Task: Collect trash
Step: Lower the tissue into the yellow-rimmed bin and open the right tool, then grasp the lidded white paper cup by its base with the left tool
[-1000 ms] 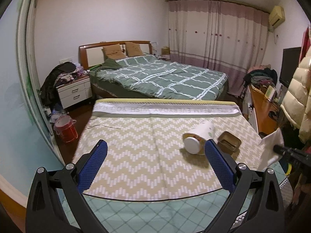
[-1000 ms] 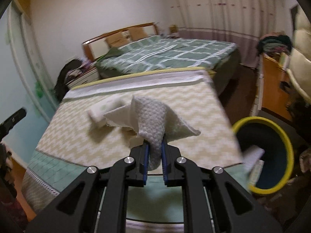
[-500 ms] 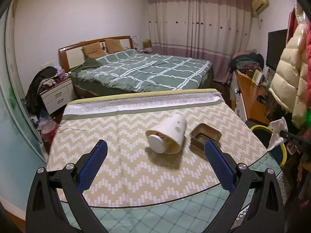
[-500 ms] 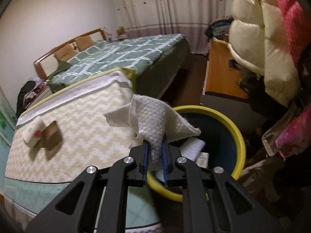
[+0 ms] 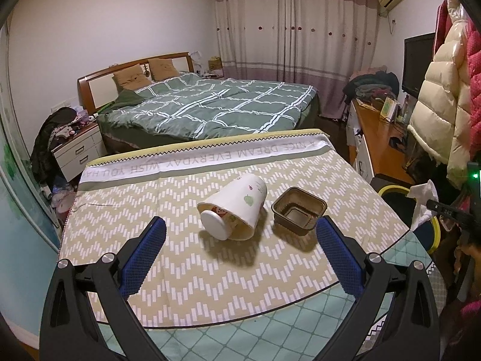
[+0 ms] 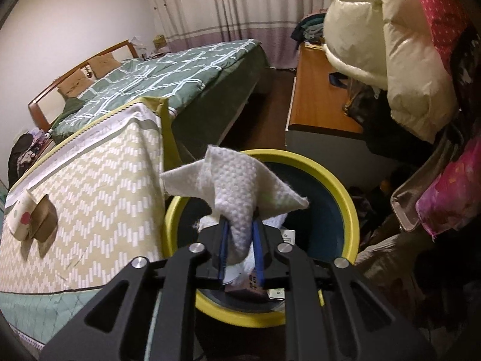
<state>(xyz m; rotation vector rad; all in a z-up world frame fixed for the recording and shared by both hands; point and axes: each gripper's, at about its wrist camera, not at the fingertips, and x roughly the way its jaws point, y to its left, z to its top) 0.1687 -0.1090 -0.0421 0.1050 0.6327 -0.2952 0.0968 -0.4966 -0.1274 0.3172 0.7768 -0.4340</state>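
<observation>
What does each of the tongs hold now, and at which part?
Left tongs: nothing. Right tongs, opening: the crumpled white paper tissue, by its lower bunched end.

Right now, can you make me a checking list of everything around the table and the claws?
Surface: table under a zigzag cloth, a green checked one beneath.
Job's things: paper cup tipped on its side; brown tray beside it; tissue above the yellow-rimmed bin, which already holds trash.
Clutter: nothing seen besides these on the table.
Claws: left claw open and empty, aimed at the cup; right claw opening, tissue between its pads.
Cables: nothing seen.
Surroundings: bed, nightstand, curtains, desk, hanging coats.
</observation>
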